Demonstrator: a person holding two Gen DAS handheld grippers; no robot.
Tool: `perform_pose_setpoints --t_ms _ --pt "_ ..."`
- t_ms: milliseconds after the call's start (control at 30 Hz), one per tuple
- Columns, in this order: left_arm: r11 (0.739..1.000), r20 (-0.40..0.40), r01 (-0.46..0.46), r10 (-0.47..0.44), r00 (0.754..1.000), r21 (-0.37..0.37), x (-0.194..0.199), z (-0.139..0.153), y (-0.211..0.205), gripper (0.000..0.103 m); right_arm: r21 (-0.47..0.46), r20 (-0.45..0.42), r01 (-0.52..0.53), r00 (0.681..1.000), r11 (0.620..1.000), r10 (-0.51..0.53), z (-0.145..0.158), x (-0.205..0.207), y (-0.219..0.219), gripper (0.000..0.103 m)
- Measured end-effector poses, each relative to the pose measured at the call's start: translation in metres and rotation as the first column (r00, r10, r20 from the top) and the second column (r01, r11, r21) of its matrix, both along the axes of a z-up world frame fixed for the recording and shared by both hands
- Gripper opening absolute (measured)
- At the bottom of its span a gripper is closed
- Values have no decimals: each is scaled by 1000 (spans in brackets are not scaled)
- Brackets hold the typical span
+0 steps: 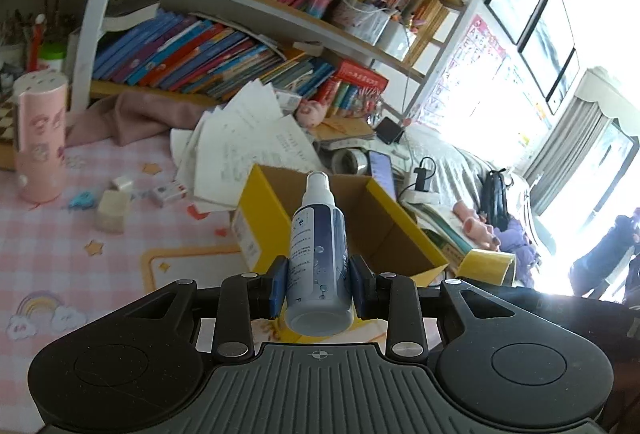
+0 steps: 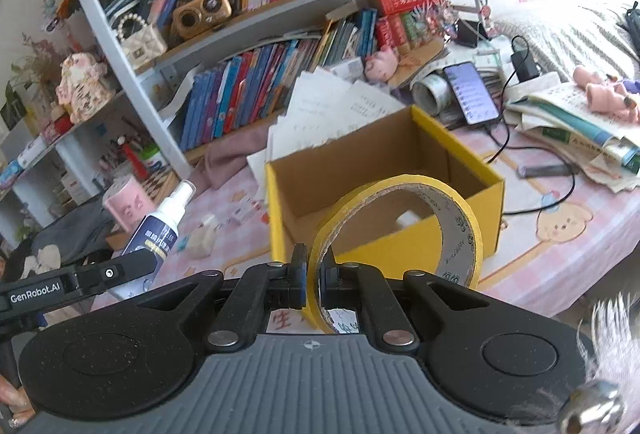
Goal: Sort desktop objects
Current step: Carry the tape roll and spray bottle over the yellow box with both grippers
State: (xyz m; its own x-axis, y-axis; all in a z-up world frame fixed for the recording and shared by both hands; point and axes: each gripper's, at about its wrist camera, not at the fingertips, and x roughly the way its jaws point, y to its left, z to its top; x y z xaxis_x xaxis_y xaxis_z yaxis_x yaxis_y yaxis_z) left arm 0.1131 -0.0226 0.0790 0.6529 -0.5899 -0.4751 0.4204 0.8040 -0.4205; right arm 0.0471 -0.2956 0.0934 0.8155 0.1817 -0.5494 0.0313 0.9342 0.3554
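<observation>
My left gripper (image 1: 318,286) is shut on a white and dark blue spray bottle (image 1: 316,254), held lengthwise with its nozzle pointing away over the yellow cardboard box (image 1: 260,218). The same spray bottle (image 2: 154,230) shows at the left of the right wrist view. My right gripper (image 2: 316,280) is shut on the rim of a yellow tape roll (image 2: 400,230), which stands on edge in front of the open yellow box (image 2: 492,189). A small white object (image 2: 408,220) lies inside the box. The tape roll (image 1: 486,266) also appears to the right of the box in the left wrist view.
A pink checked cloth (image 1: 80,246) covers the desk. A pink cylinder (image 1: 40,137) and small white bottle (image 1: 112,211) stand at left. Loose papers (image 1: 240,141), a phone (image 2: 472,93) with cable, tape rolls and a bookshelf (image 1: 208,53) crowd the back.
</observation>
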Motion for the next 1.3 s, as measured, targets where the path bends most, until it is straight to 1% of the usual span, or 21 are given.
perform_pose_setpoints --t_ms 133,267,400,567,667,867,967,1100,1167,1233,1300 --pt "1000 17 14 -14 1000 4 11 5 -18 31 0 9 5 1000 1000 -5 2 9 -13 6" --pt "999 42 42 -43 998 24 18 8 -37 31 11 16 7 1000 1000 -7 -2 19 -25 6" --pt "996 45 74 -76 996 44 28 8 -57 31 21 13 8 1000 1000 -8 -7 31 -38 6" --pt "995 40 89 -92 995 53 38 5 -80 31 7 18 0 1000 1000 0 -7 48 -57 6" --pt "994 31 83 -85 996 74 45 -1 -92 31 8 9 -24 1000 1000 24 -9 63 -68 6" --pt "991 -5 63 -62 998 121 60 -14 -114 31 4 -32 -120 992 993 120 -21 96 -78 6" --pt "989 -21 49 -46 999 140 70 -19 -125 31 11 -53 -169 984 986 170 -29 114 -83 6" --pt "989 -71 22 -11 997 147 89 -27 -137 31 18 -98 -242 965 970 242 -46 138 -86 6" --pt "988 -109 5 12 994 153 97 -33 -141 31 8 -123 -281 952 960 280 -52 149 -85 6" --pt "985 -139 -12 37 990 173 104 -39 -145 31 -4 -148 -324 936 946 320 -57 157 -83 6" --pt "979 -155 -25 57 986 200 109 -45 -150 31 5 -197 -361 914 933 354 -69 167 -82 6"
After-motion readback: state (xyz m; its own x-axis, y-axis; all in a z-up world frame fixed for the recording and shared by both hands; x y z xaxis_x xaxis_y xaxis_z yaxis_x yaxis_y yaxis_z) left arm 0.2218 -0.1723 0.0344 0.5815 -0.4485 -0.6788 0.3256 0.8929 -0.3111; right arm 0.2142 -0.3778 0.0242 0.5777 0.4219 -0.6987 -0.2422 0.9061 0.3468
